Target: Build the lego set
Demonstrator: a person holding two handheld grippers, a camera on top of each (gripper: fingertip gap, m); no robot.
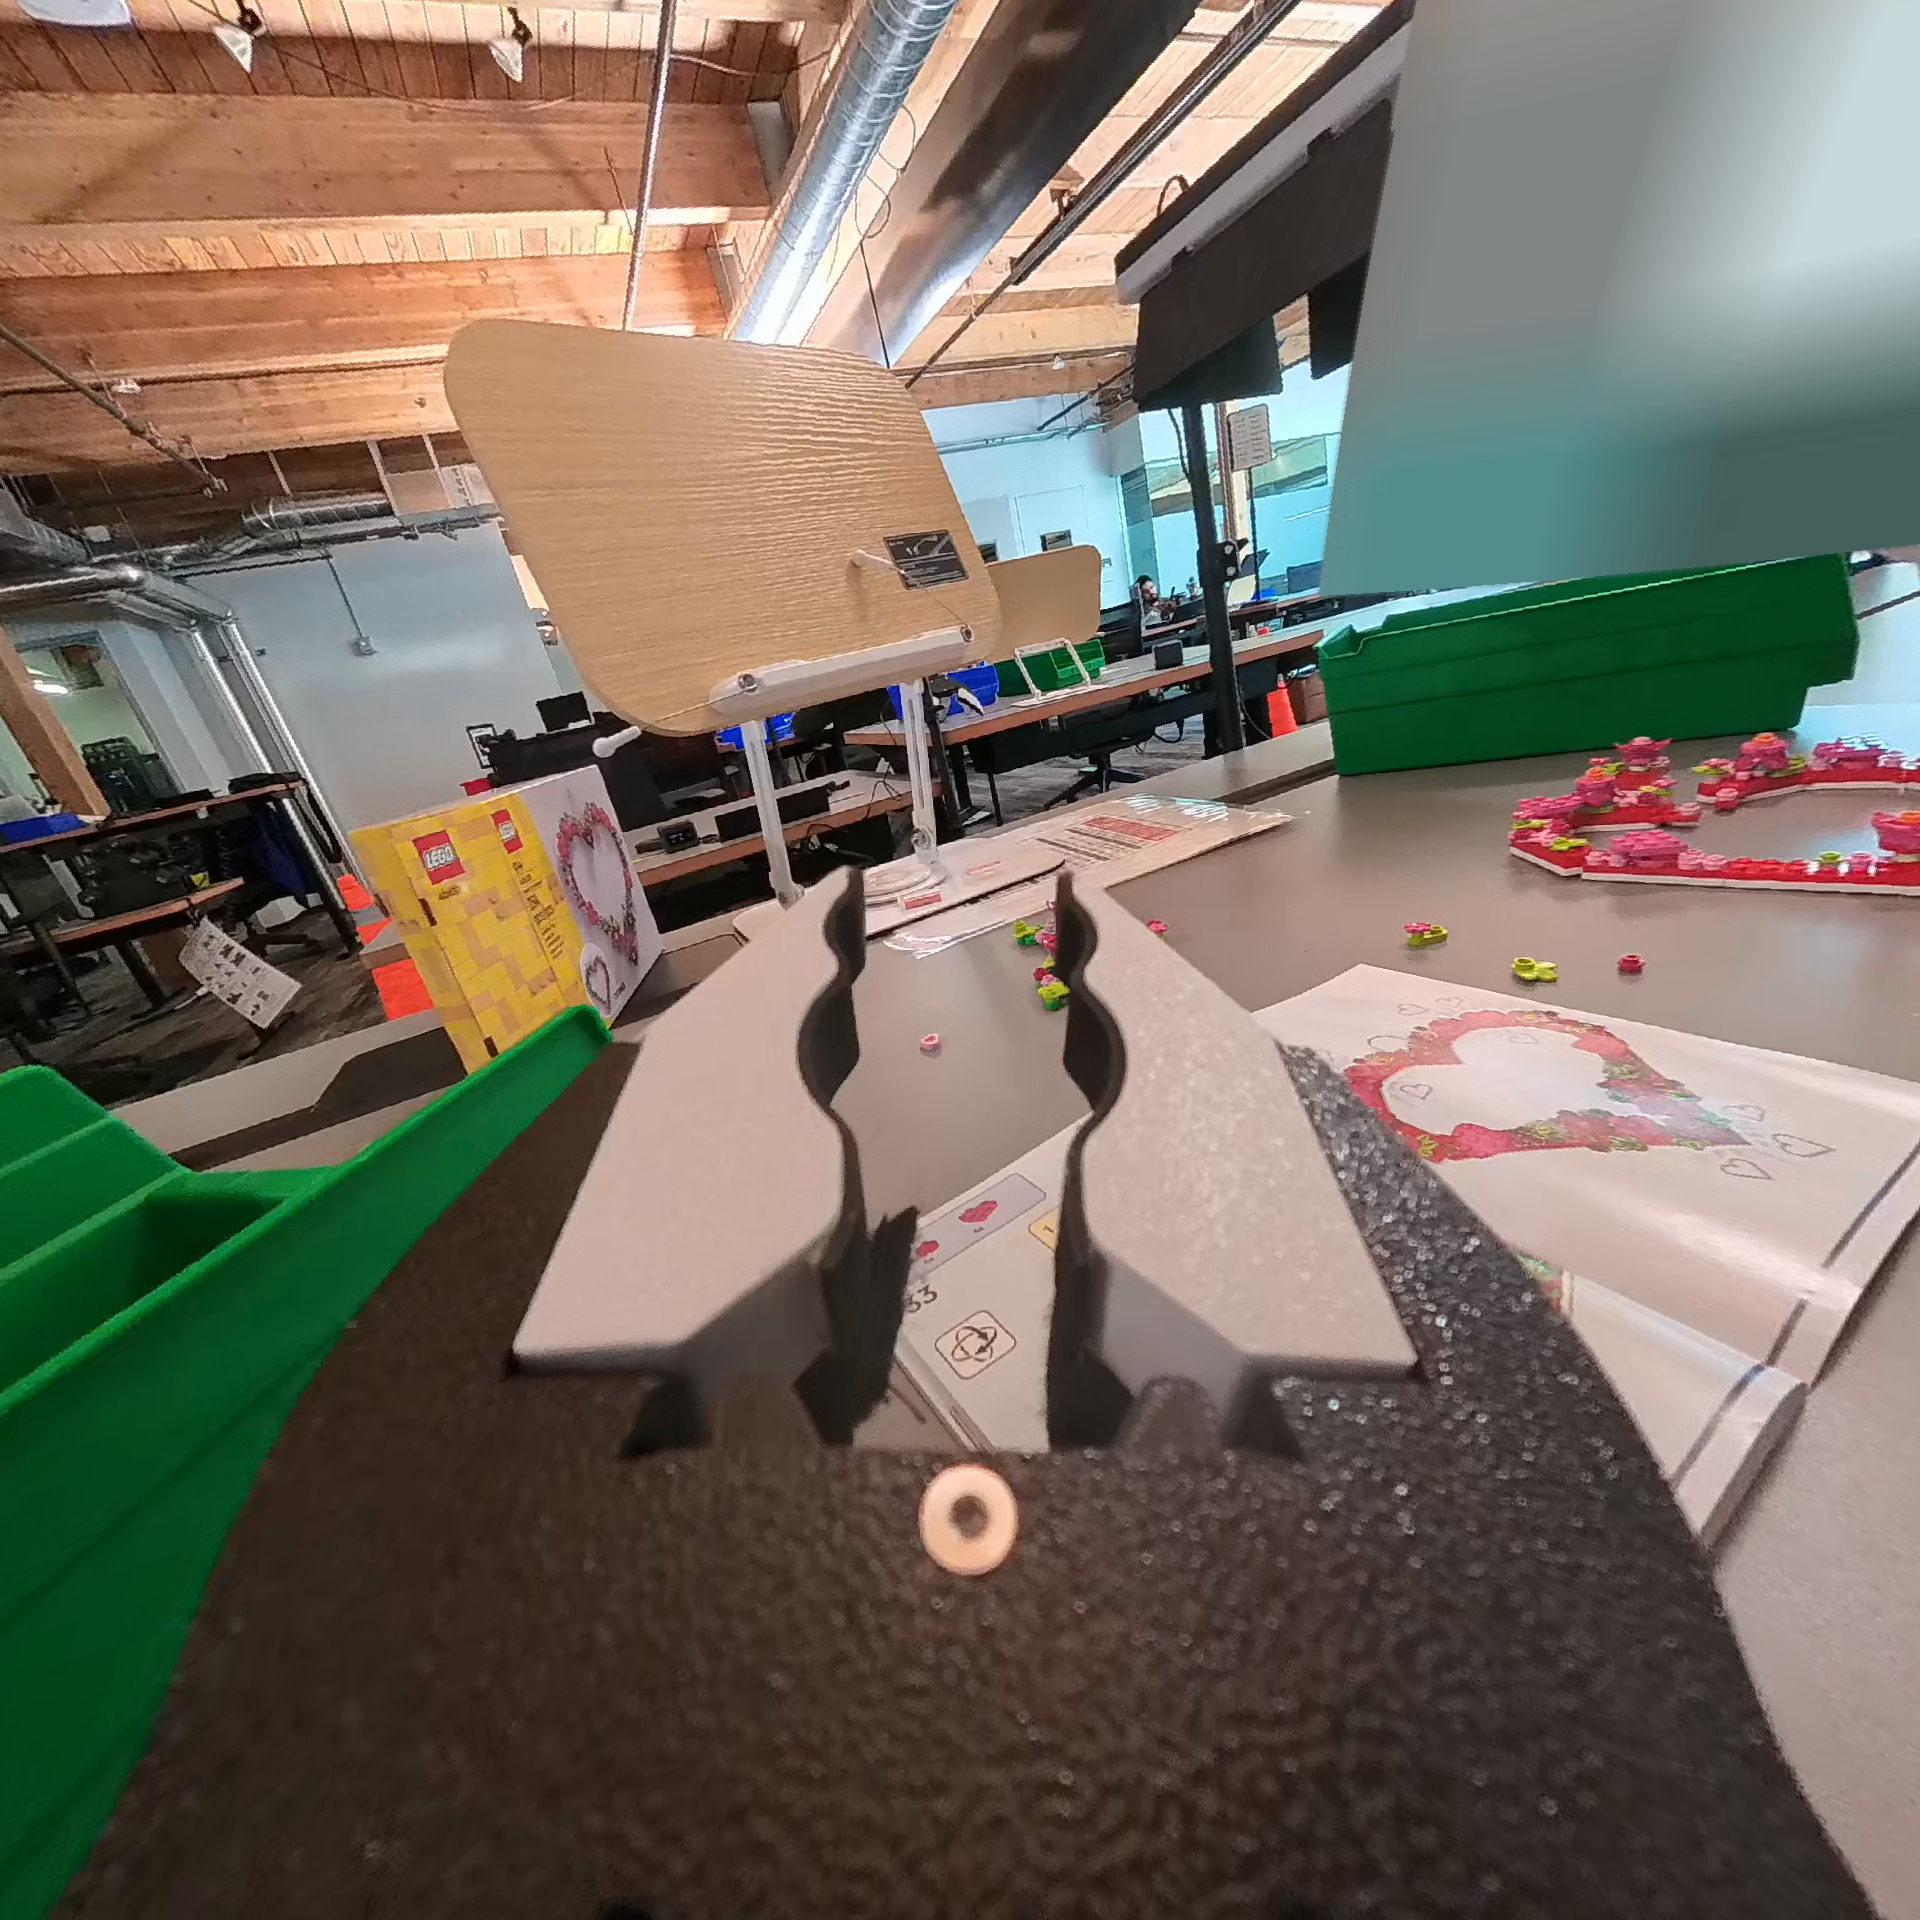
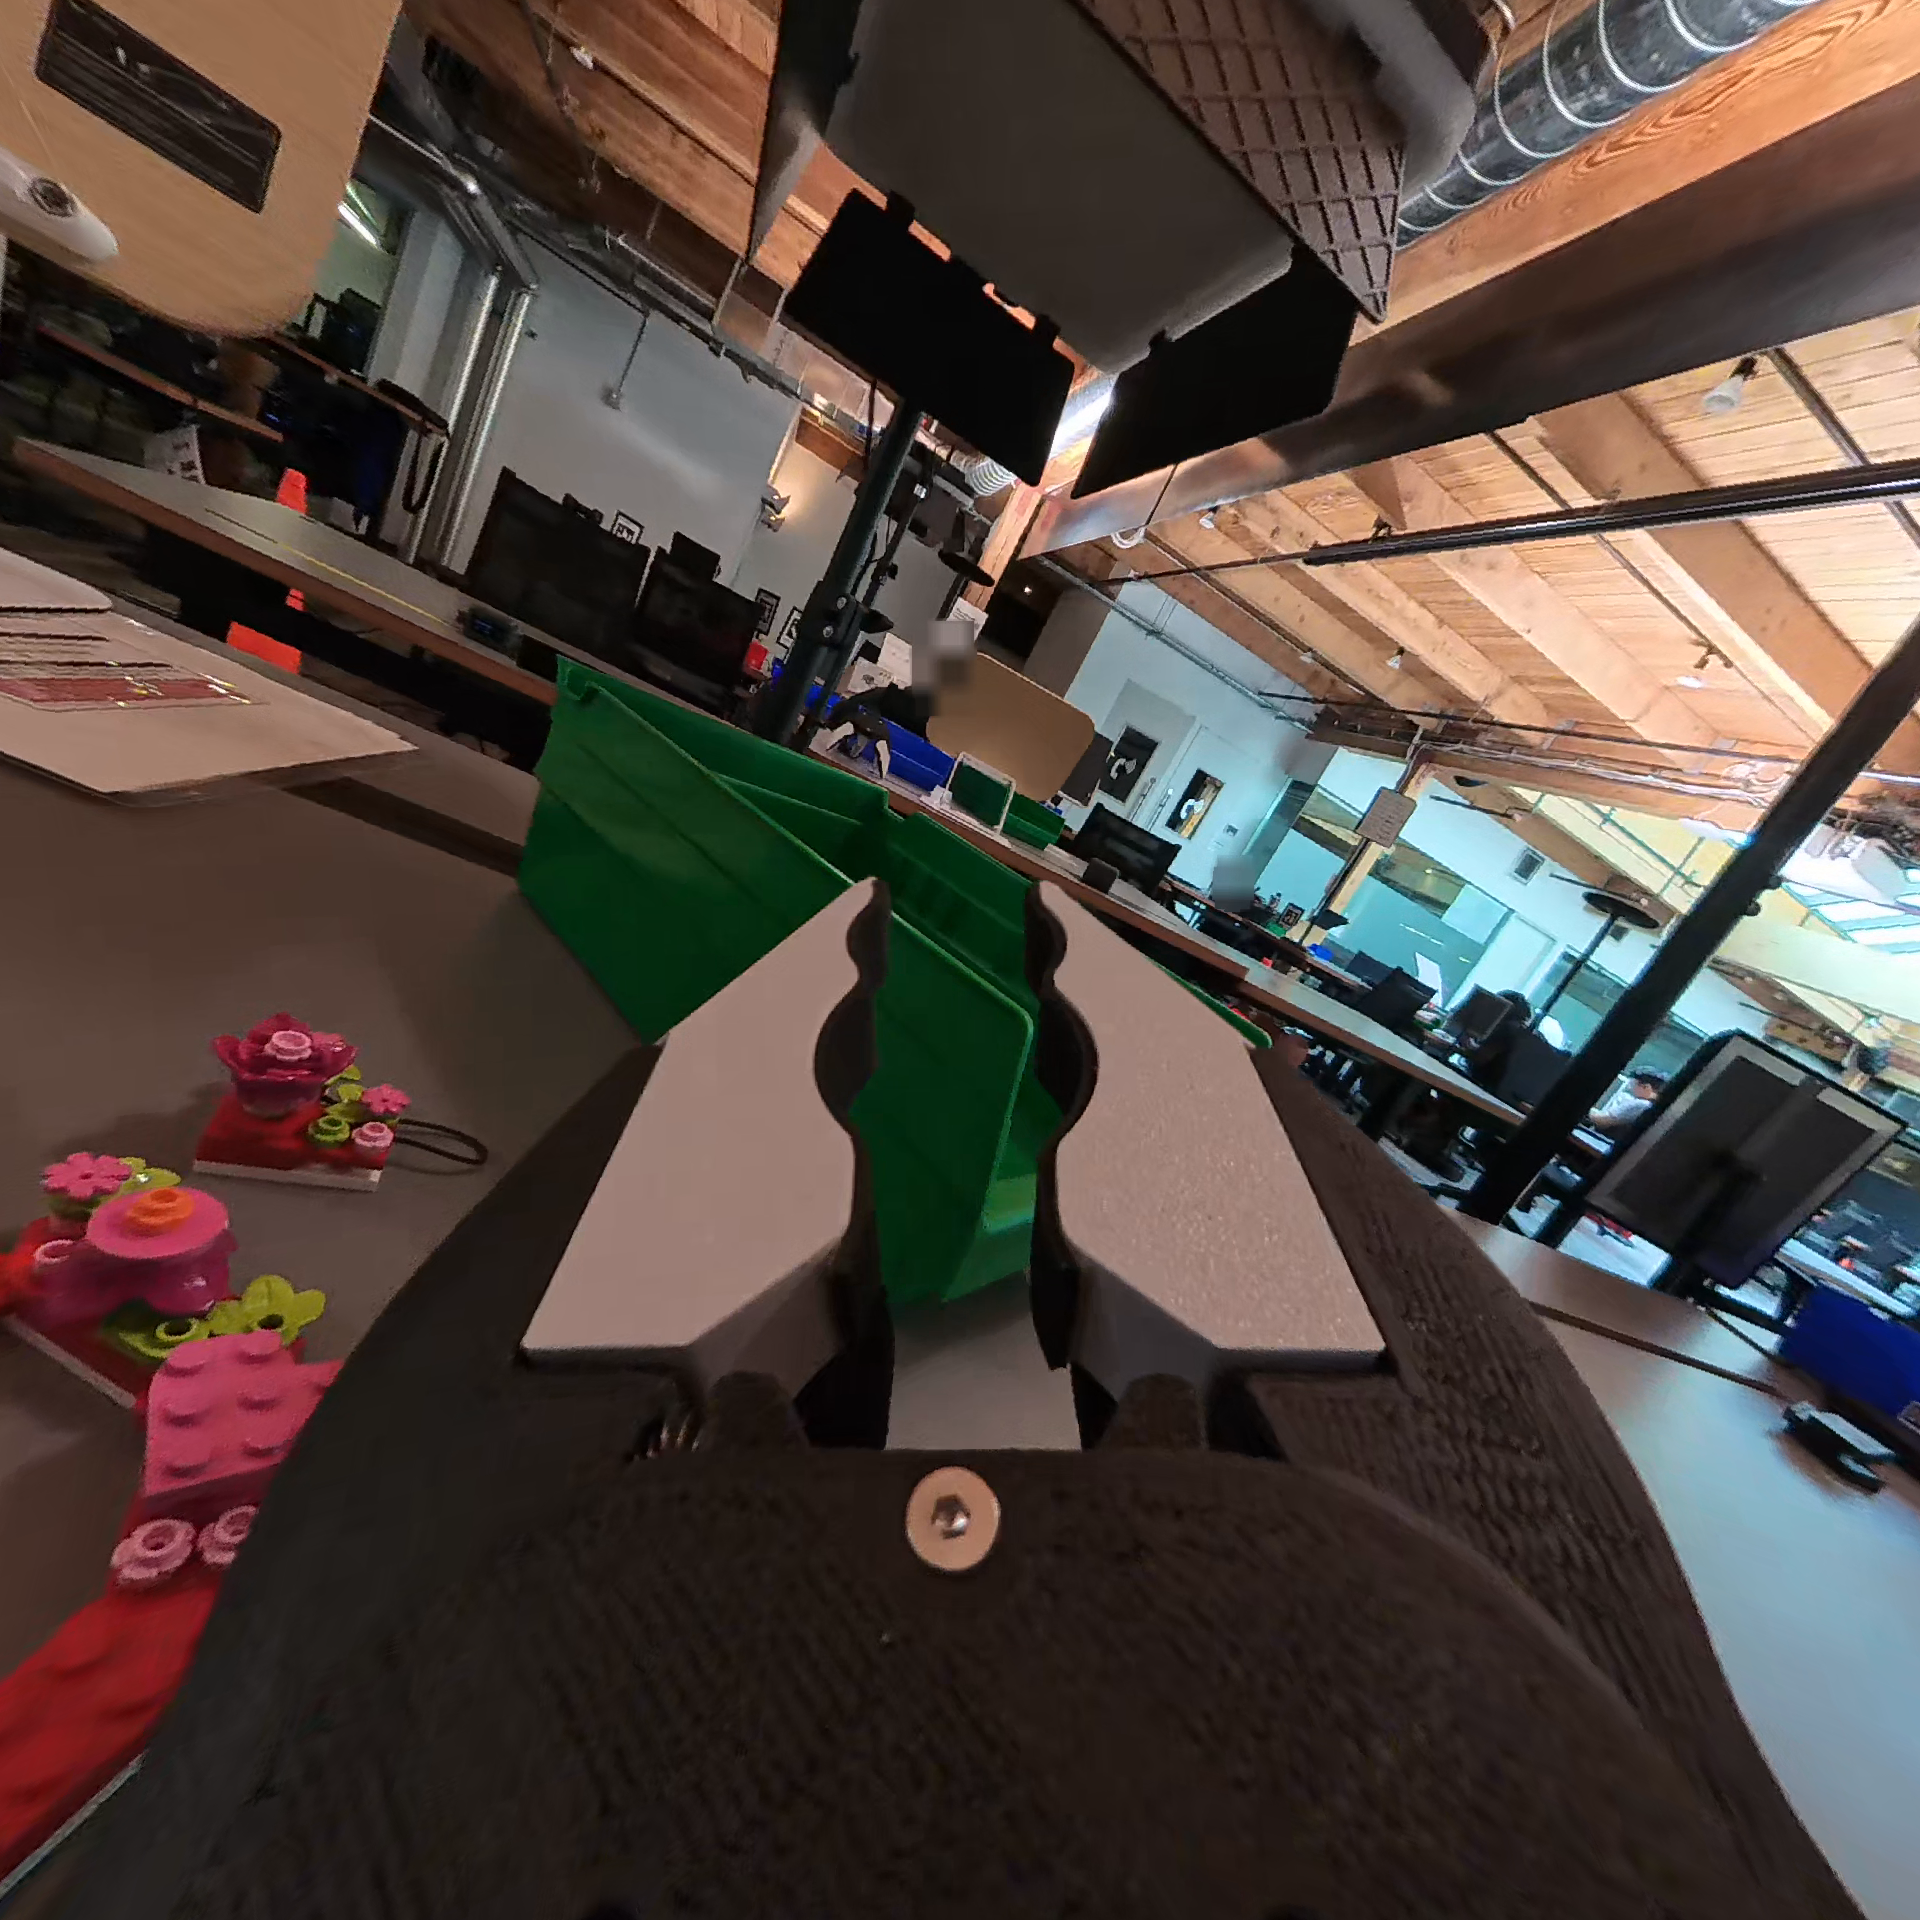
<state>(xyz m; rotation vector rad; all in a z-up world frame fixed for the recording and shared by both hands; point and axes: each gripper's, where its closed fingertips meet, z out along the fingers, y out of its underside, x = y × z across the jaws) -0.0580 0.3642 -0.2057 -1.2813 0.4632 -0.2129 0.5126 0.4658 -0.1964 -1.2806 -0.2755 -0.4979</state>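
The partly built red heart-shaped lego frame studded with pink and magenta brick flowers (image 1: 1714, 831) lies flat on the grey table (image 1: 1351, 935), well off to the right of the left gripper (image 1: 956, 894) and beyond its fingertips. In the right wrist view the same build (image 2: 156, 1268) sits close to the left of the right gripper (image 2: 956, 904), one small flowered red segment (image 2: 301, 1101) lying apart from the rest. Both grippers stand with their fingers a moderate gap apart and nothing between them. A tiny pink round stud (image 1: 931, 1042) shows on the table through the gap of the left fingers; lime and pink loose pieces (image 1: 1049, 971) are scattered just past the right fingertip. The open white instruction booklet with a heart picture (image 1: 1558, 1143) lies under and right of the left fingers. A green plastic bin (image 1: 156, 1299) is at their left, stacked green bins (image 2: 727, 883) lie straight ahead of the right fingers. Beyond the left fingertips stand a tilted light wooden book stand (image 1: 707, 520) and a yellow lego box (image 1: 488, 925).
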